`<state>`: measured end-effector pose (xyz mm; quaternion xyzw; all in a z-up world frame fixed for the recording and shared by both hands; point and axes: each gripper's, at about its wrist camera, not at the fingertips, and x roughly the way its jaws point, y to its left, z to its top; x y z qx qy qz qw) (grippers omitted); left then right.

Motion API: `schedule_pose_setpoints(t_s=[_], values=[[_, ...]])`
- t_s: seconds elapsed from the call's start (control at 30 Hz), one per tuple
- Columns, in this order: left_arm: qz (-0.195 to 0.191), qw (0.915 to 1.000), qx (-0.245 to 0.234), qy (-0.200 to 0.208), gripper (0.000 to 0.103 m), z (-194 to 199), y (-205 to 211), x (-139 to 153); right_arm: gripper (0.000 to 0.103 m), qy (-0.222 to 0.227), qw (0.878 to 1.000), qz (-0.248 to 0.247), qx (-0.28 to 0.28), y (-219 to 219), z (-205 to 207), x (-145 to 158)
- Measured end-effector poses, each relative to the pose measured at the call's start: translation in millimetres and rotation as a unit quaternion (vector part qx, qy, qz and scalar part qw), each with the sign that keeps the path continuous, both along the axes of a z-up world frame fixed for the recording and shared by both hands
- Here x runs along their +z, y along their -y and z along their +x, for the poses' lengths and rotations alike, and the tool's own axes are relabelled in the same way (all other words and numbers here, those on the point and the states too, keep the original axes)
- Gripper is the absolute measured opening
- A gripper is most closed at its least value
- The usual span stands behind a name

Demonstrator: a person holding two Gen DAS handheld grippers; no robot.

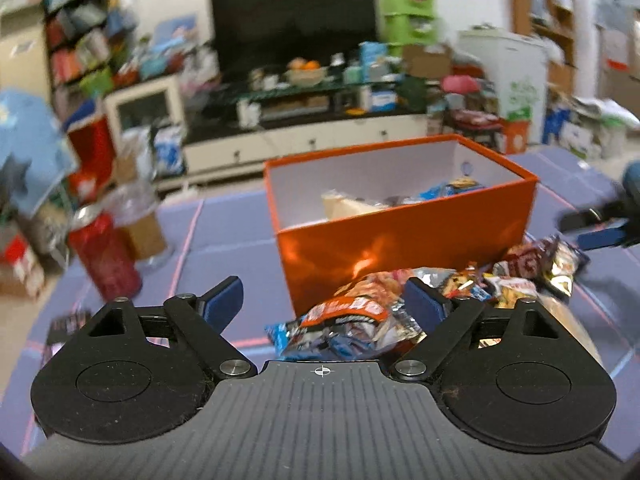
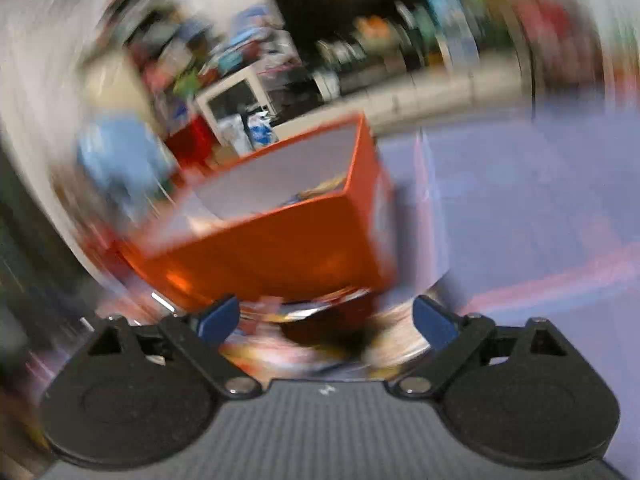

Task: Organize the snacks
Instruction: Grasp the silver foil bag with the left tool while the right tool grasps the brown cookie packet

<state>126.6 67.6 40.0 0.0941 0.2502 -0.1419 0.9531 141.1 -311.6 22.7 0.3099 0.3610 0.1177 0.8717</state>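
Orange box half full; crinkly snack packets heaped beside it; both grippers' fingers spread.

Glossy orange box (cardboard-like); crinkly foil snack packets.

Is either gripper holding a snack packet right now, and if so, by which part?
Neither. The left gripper and right gripper stand open over the loose snack packets in front of the orange box.
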Motion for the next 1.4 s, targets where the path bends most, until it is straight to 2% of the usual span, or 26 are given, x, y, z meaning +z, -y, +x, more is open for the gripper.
schedule_pose_setpoints(t_s=[0.07,0.2,0.27,0.3,0.33,0.4,0.5,0.57,0.63,0.73,0.77,0.8,0.83,0.87,0.9,0.93,0.97,1.1,1.23,1.3,1.37,1.4], values=[[0.012,0.9995,-0.026,0.016,0.063,-5.1,1.1,-0.3,0.08,-0.028,0.998,0.049,-0.016,0.5,3.7,-9.1],[0.046,0.9969,-0.055,0.033,0.061,-6.5,5.5,-7.2,0.08,-0.062,0.99,0.116,-0.042,-3.2,5.8,-25.1],[0.068,0.9951,-0.065,0.029,0.046,-3.3,11.7,-15.1,0.079,-0.069,0.987,0.133,-0.056,-6.3,8.2,-28.7],[0.082,0.9935,-0.075,0.026,0.032,-1.3,15.1,-18.9,0.077,-0.075,0.984,0.148,-0.063,-7.3,11.0,-31.9],[0.092,0.9922,-0.081,0.023,0.026,1.8,16.7,-23.3,0.076,-0.083,0.981,0.159,-0.068,-10.1,11.9,-33.6],[0.107,0.9899,-0.089,0.029,0.026,3.1,19.6,-30.2,0.072,-0.1,0.976,0.175,-0.08,-10.6,11.8,-39.0],[0.119,0.985,-0.117,0.041,0.026,1.8,25.3,-36.8,0.072,-0.108,0.973,0.185,-0.09,-9.4,11.2,-43.1],[0.145,0.9781,-0.14,0.053,0.029,0.5,31.3,-44.2,0.073,-0.11,0.97,0.199,-0.092,-7.6,11.9,-45.4],[0.169,0.9736,-0.145,0.054,0.037,2.9,36.7,-52.2,0.073,-0.111,0.97,0.196,-0.095,-9.0,14.7,-44.5],[0.188,0.9687,-0.151,0.059,0.038,11.5,44.9,-59.9,0.069,-0.12,0.968,0.197,-0.097,-9.5,19.8,-48.2],[0.186,0.9689,-0.153,0.057,0.038,13.7,46.1,-60.8,0.061,-0.123,0.968,0.197,-0.095,-9.6,19.7,-49.8],[0.182,0.9697,-0.155,0.052,0.029,15.4,46.5,-61.1,0.051,-0.126,0.968,0.196,-0.095,-8.5,18.8,-51.5],[0.177,0.9701,-0.161,0.043,0.018,16.5,46.5,-60.7,0.048,-0.128,0.968,0.196,-0.09,-5.3,17.7,-52.6],[0.174,0.9707,-0.161,0.038,0.016,17.2,46.0,-60.2,0.045,-0.126,0.968,0.197,-0.086,-5.0,17.3,-51.7],[0.174,0.9712,-0.159,0.035,0.007,17.3,44.8,-59.4,0.044,-0.124,0.968,0.202,-0.083,-4.0,17.4,-51.1],[0.168,0.9729,-0.156,0.029,0.003,17.9,42.6,-57.4,0.043,-0.119,0.968,0.205,-0.081,-2.0,16.2,-49.2],[0.155,0.9763,-0.149,0.022,0.001,19.9,39.0,-53.9,0.042,-0.112,0.969,0.205,-0.075,-2.0,15.5,-45.2],[0.064,0.9916,-0.112,-0.003,0.0,24.5,16.1,-31.9,0.041,-0.074,0.98,0.179,-0.05,-4.5,9.8,-22.8],[-0.006,0.9955,-0.095,-0.004,0.0,19.6,0.7,-7.4,0.041,-0.042,0.987,0.15,-0.03,-12.2,6.0,-3.4],[-0.012,0.9939,-0.109,-0.006,0.0,14.8,-0.1,-0.9,0.041,-0.034,0.99,0.138,-0.023,-16.0,5.1,2.3],[0.002,0.9875,-0.156,-0.02,0.0,8.0,1.4,-3.3,0.041,-0.031,0.991,0.125,-0.022,-18.7,3.4,5.4],[0.026,0.9847,-0.172,-0.003,0.011,0.7,3.5,-8.2,0.042,-0.031,0.992,0.122,-0.019,-19.8,3.8,6.1]])
